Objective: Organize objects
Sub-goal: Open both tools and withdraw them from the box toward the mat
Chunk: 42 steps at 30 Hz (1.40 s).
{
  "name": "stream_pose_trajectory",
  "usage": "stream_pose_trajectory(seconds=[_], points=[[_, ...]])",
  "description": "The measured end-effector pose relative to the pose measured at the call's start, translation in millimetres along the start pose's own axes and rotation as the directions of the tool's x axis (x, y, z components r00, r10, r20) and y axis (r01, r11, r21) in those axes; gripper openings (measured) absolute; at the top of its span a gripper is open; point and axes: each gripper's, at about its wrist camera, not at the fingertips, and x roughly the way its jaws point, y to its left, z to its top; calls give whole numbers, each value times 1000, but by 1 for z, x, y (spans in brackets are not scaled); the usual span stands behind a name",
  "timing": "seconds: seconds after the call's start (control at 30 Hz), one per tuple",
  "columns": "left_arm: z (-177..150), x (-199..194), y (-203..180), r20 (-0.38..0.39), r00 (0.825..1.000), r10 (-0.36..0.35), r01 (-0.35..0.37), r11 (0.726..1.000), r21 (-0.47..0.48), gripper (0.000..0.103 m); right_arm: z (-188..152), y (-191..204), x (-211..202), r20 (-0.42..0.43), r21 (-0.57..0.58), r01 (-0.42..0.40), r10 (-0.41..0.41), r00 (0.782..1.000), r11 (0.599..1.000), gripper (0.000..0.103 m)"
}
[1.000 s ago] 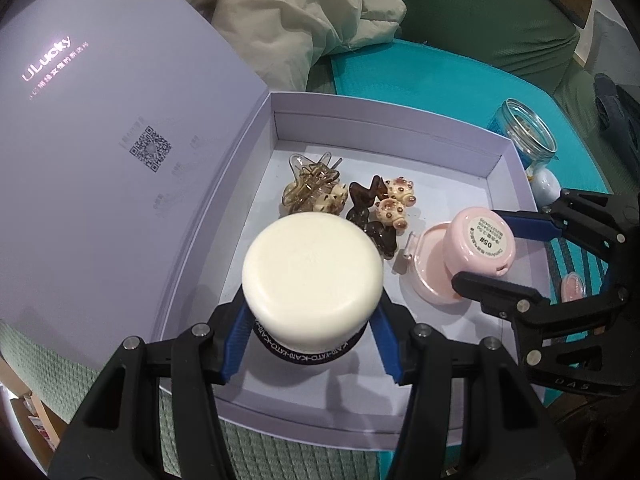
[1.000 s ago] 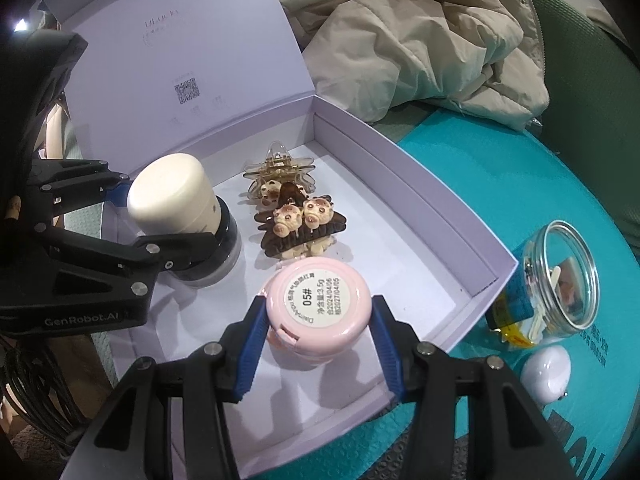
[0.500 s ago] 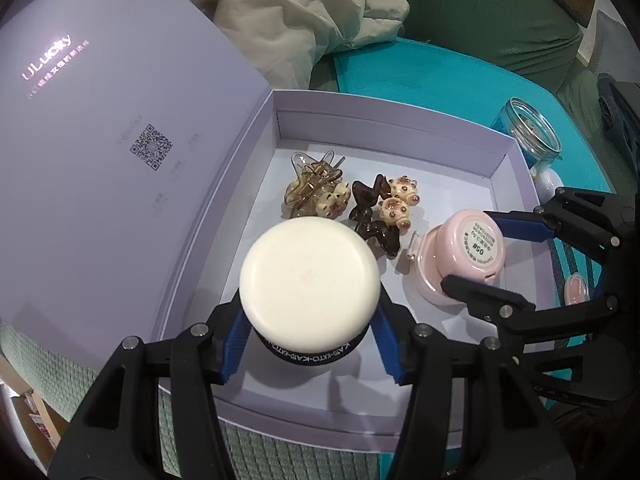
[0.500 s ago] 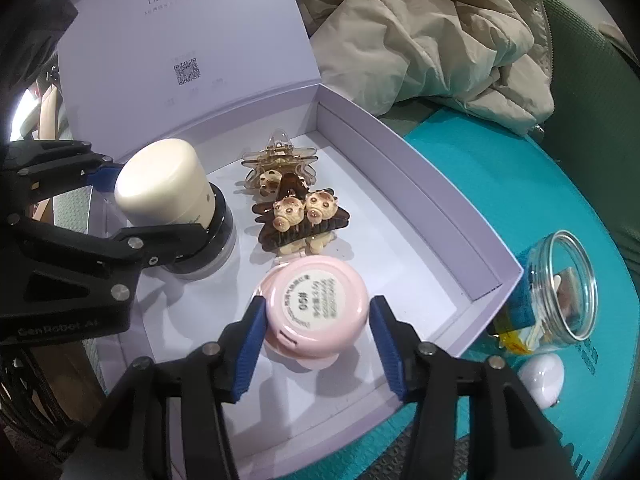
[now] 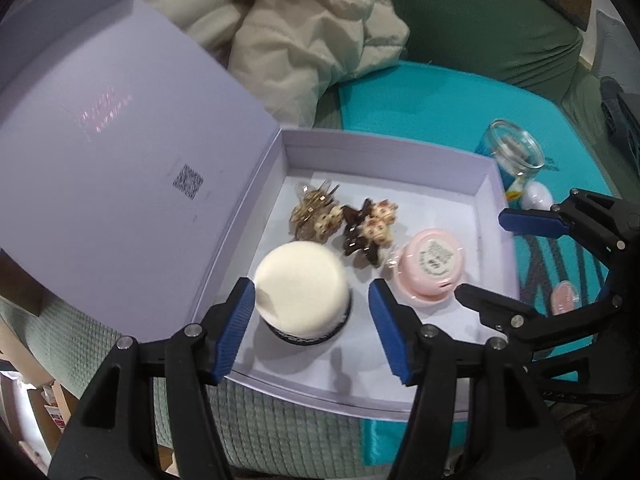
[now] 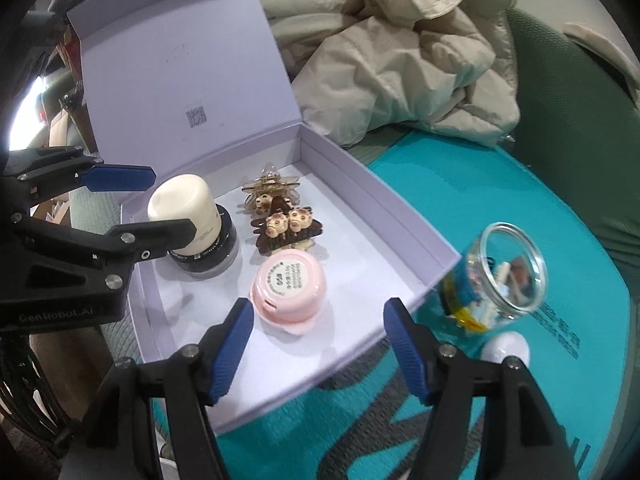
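Both claws opening, left claw flanking jar, right claw clearing compact, risking a pad clipping and toppling either.

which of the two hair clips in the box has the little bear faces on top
The dark brown hair clip, lying nearest the pink compact. The other, the translucent amber hair clip, sits behind it toward the box's hinge.

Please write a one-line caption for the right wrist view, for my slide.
Right claw opening above a pink compact in the lilac box, beside a cream-lidded jar and hair clips.
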Motion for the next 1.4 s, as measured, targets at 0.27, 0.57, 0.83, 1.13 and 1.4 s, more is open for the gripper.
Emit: stream_pose_trajectory(seconds=[0.27,0.57,0.83,1.13,1.4], points=[[1,-18,-26,18,1000,-17,17,1000,22,59,-13,-17,-28,35,35,24,-25,999,999,69],[1,-42,-58,44,998,-49,47,998,51,63,-28,-38,-57,69,72,55,-60,996,996,69],[1,-54,-84,56,996,-76,72,995,74,65,-49,-57,-77,70,100,83,-90,993,992,69],[-3,-57,-123,51,990,-135,128,984,123,68,-74,-80,-92,61,166,122,-133,989,979,70],[-10,-57,-152,32,982,-185,179,972,149,69,-98,-95,-102,53,208,144,-159,986,967,70]])
